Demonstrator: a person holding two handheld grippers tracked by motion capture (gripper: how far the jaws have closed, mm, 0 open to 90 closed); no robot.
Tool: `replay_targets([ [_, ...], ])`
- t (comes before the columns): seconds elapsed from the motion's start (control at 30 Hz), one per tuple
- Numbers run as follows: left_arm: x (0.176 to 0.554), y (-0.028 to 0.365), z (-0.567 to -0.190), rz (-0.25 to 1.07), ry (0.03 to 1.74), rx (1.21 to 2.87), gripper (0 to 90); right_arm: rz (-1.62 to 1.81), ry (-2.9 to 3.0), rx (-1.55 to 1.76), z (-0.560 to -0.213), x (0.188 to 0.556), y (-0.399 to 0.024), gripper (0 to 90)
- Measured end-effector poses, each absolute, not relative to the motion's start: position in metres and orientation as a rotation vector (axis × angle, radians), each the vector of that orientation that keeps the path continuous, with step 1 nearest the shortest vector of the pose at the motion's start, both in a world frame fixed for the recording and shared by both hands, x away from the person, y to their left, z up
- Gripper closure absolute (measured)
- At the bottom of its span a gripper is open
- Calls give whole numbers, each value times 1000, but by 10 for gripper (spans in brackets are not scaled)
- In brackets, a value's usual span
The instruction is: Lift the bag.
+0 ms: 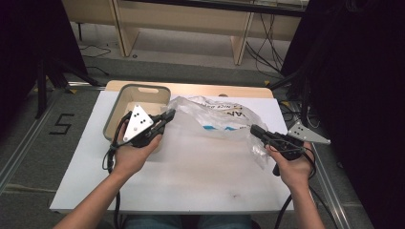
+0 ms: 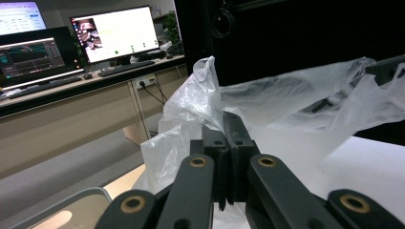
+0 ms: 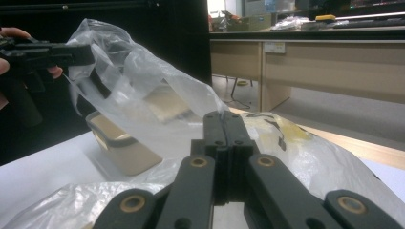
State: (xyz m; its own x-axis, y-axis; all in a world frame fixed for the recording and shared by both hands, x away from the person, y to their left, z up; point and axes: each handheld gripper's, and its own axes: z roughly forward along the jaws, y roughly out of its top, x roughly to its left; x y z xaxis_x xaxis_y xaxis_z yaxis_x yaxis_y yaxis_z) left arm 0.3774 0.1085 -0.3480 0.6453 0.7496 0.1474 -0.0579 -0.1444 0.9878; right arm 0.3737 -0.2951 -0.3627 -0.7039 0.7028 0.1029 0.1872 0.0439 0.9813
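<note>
A clear plastic bag [image 1: 217, 117] with blue and black print lay crumpled across the far half of the white tabletop [image 1: 191, 176], stretched between the two tools. The left tool [image 1: 169, 114], held in the person's left hand [image 1: 131, 155] near the far left corner, had its jaws pressed together on the bag's left edge; in the left gripper view the film [image 2: 200, 102] rose from between the closed jaws. The right tool [image 1: 254, 130], held in the right hand [image 1: 293, 167] by the right edge of the tabletop, was likewise clamped on the bag's right end, with film [image 3: 143, 90] bunched at its closed tips. A beige bin [image 1: 138, 102] with a grey rim stood at the far left corner, just behind the left tool, beside the bag.
</note>
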Motion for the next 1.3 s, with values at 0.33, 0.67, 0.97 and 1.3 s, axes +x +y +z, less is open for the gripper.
replay_targets([
  [0.33,377,102,-338,796,571,1516,891,1701,1896,879,-359,372,-294,900],
  [0.67,377,97,-323,821,544,1460,891,1712,1869,870,-353,370,-297,900],
  [0.97,373,92,-310,833,511,1406,892,1723,1839,857,-348,368,-299,900],
  [1.3,371,88,-300,832,493,1373,891,1736,1816,847,-341,366,-301,900],
])
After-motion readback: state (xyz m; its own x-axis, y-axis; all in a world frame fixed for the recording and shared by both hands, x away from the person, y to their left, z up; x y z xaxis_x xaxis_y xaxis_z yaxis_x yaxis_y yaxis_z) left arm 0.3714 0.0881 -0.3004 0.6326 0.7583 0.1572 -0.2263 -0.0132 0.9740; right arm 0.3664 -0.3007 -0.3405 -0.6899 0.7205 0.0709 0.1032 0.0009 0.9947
